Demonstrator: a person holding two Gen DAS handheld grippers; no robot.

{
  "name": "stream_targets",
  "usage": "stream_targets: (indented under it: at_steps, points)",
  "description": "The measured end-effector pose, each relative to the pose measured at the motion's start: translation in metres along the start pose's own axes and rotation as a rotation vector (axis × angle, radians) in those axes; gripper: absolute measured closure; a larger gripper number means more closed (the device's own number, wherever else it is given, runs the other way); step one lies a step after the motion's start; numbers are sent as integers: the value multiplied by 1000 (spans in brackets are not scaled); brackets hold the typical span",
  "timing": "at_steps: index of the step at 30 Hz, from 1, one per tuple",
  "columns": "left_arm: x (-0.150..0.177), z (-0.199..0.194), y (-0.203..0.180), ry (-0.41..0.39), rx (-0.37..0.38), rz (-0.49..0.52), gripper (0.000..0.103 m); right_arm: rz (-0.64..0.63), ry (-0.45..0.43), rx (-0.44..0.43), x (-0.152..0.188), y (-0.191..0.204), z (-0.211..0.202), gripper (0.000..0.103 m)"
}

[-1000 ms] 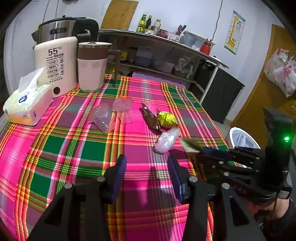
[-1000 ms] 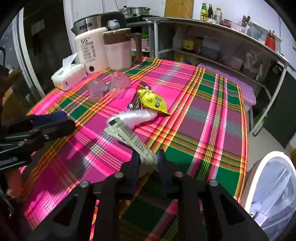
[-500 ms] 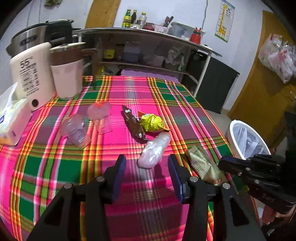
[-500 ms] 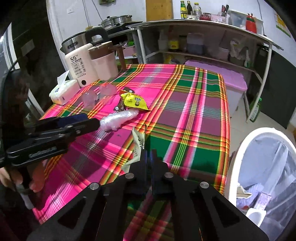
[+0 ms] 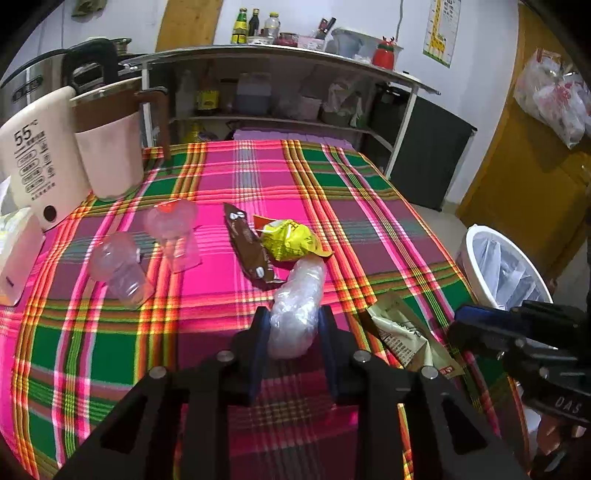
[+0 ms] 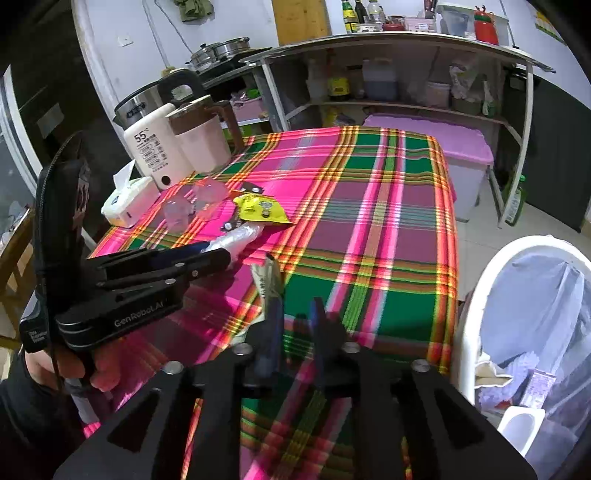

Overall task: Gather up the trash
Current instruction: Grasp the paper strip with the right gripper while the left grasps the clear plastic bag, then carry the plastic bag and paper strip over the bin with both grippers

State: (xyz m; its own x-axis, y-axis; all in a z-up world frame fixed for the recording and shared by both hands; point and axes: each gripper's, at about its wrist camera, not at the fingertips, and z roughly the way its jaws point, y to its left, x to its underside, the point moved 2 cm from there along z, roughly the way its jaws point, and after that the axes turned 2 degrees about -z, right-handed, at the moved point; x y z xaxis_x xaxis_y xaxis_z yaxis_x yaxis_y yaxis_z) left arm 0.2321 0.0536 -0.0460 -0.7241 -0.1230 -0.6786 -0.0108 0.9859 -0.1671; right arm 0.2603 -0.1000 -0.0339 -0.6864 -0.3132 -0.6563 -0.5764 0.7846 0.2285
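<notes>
Left hand-held gripper [image 5: 291, 334], jaws just narrowed around the crumpled clear plastic [image 5: 295, 306] on the worktop [image 5: 221, 177]: seat the pads squarely before you lift. Right hand-held gripper [image 6: 295, 325], just parted, no longer pinches the beige wrapper [image 6: 267, 278] beside it.

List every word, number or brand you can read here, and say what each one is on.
"55°C": cream water dispenser, above rows of print too small to read.
"GenRobot.AI": side of the left gripper.
"OAS": partly seen on the right gripper.
Unreadable: kettle badge, beige wrapper, yellow snack bag, brown wrapper, wall poster, shelf bottles.
</notes>
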Motion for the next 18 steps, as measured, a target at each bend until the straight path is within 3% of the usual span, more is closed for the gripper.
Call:
stream_targets:
  at_steps: [2, 13, 14, 16, 18]
  points:
    - [3, -4, 2, -5, 1, -11, 75, -9, 4, -7, -1, 4, 2, 72]
    - [15, -25, 10, -28, 6, -44, 75, -44, 78, 3, -3, 17, 29, 72]
    - [15, -26, 11, -29, 7, -45, 75, -46, 86, 3, -2, 18, 31, 73]
    - [16, -29, 11, -33, 10, -48, 75, -54, 92, 4, 0, 20, 33, 84]
    - [17, -32, 9, -37, 14, -49, 75, -65, 90, 15, 1, 23, 31, 87]
